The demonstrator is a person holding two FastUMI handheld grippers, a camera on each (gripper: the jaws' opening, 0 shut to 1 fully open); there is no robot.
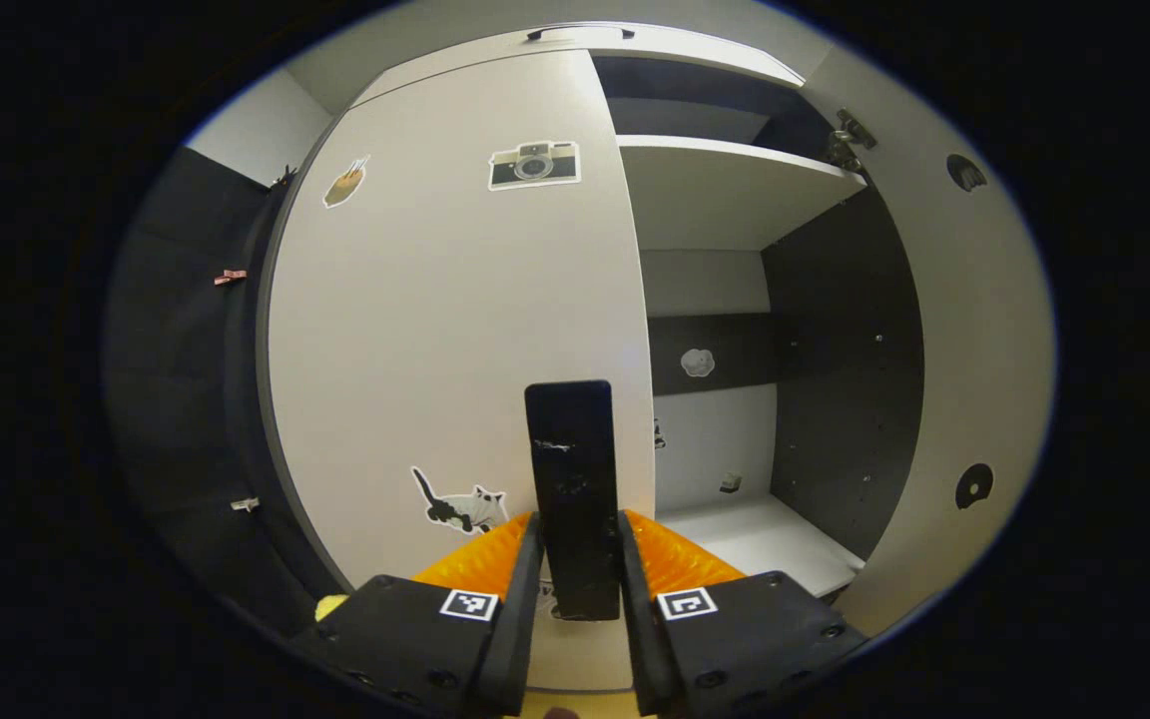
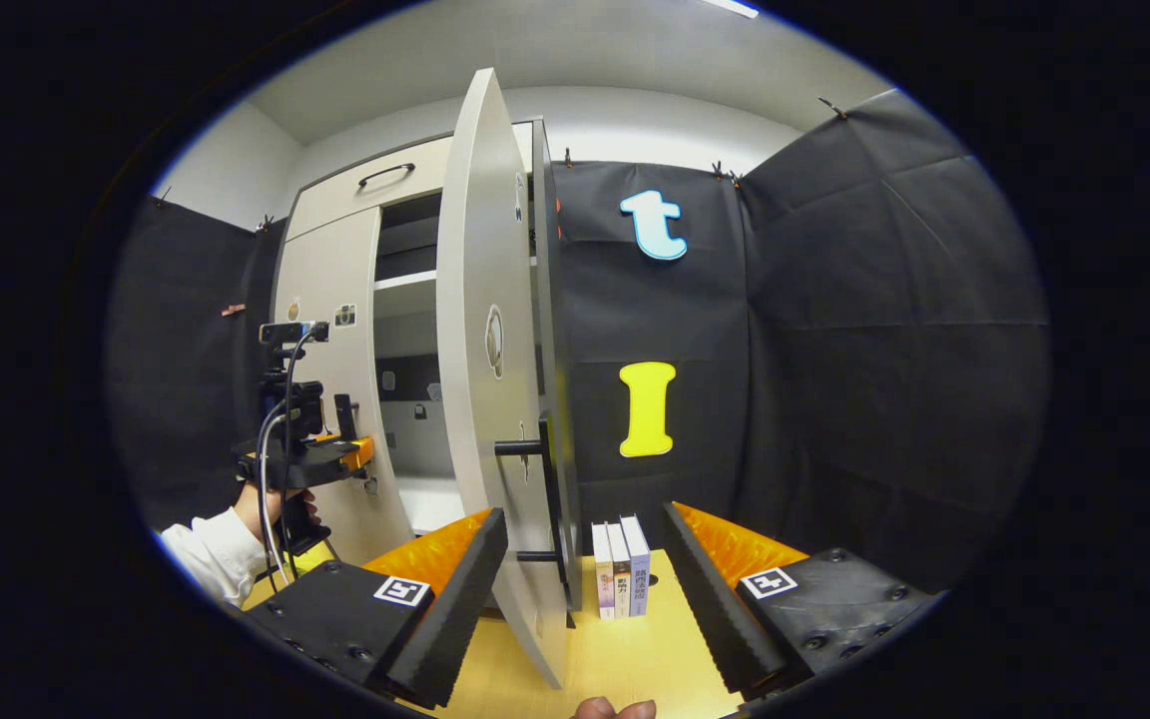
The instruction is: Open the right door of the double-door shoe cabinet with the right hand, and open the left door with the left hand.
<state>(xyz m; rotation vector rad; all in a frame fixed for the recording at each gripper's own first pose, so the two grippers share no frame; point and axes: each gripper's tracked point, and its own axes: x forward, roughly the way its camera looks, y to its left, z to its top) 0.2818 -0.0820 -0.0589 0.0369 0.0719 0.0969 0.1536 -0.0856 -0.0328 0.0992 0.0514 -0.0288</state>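
With my right gripper (image 2: 575, 589) spread open by the swung-out right door (image 2: 480, 399), my left gripper (image 1: 580, 589) clamps the left door's handle (image 1: 572, 479), where a crooked pull could slip the jaws off.

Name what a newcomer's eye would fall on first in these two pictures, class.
First, the right door, swung wide open, edge-on before the open right gripper. Next, the left gripper, shut on the black handle of the closed left door, with a camera sticker high on that door.
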